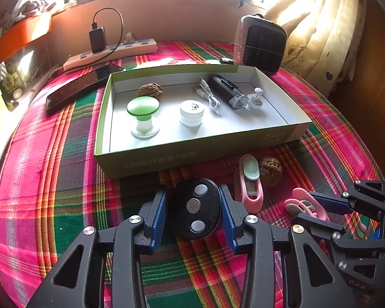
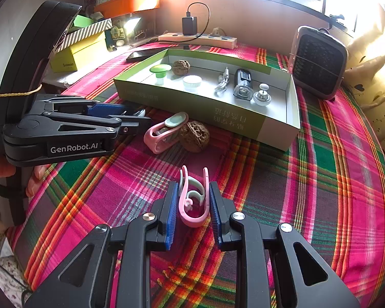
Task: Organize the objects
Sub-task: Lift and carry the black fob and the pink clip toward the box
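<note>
My left gripper (image 1: pixel 194 210) is shut on a black oval disc with three round pads (image 1: pixel 195 208), low over the plaid cloth in front of the green box (image 1: pixel 166 159). My right gripper (image 2: pixel 193 205) is shut on a pink clip (image 2: pixel 192 200), just right of the left one. It also shows in the left wrist view (image 1: pixel 305 205). A second pink clip (image 2: pixel 164 133) and a walnut (image 2: pixel 194 136) lie on the cloth before the box. Inside the box are a green-capped bottle (image 1: pixel 142 115), a white jar (image 1: pixel 191 113), a walnut (image 1: pixel 150 91), a white cable (image 1: pixel 210 95), a black device (image 1: pixel 227 89) and a small white knob (image 1: pixel 255 100).
A small heater (image 1: pixel 260 43) stands behind the box at right. A power strip with a charger (image 1: pixel 110 51) and a dark phone (image 1: pixel 82 87) lie at back left. Yellow and striped boxes (image 2: pixel 77 48) sit at far left. Curtains hang at right.
</note>
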`<state>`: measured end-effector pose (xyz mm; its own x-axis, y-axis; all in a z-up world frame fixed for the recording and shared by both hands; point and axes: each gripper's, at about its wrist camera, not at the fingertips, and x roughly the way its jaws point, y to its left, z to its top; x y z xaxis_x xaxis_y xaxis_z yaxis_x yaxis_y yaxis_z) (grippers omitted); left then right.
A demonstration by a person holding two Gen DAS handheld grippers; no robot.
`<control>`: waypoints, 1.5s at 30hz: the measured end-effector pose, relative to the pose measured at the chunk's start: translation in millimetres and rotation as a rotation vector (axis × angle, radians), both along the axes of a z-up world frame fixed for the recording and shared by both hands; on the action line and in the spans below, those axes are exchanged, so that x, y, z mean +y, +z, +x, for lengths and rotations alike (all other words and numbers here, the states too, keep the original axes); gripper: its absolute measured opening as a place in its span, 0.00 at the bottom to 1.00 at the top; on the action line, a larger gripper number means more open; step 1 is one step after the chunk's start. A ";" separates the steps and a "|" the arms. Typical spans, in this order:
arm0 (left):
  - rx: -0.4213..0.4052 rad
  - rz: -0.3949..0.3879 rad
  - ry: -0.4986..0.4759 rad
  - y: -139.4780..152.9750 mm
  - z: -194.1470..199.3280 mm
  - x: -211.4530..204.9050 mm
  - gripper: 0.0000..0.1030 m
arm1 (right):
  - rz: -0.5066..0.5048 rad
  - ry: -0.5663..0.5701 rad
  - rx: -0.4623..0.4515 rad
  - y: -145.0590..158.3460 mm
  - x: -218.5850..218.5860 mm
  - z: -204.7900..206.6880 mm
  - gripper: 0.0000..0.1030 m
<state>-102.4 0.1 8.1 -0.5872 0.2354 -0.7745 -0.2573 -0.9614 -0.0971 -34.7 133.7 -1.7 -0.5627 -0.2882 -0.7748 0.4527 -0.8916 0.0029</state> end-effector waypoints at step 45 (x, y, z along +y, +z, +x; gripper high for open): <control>0.052 0.038 -0.011 25.8 12.2 -2.9 0.36 | -0.038 -0.003 0.051 24.3 0.0 -0.7 0.24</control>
<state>-90.2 -2.8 33.9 -0.6236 0.2706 -0.7334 -0.2738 -0.9544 -0.1193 -35.4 133.7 22.6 -0.6021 -0.3154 -0.7335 0.4508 -0.8925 0.0137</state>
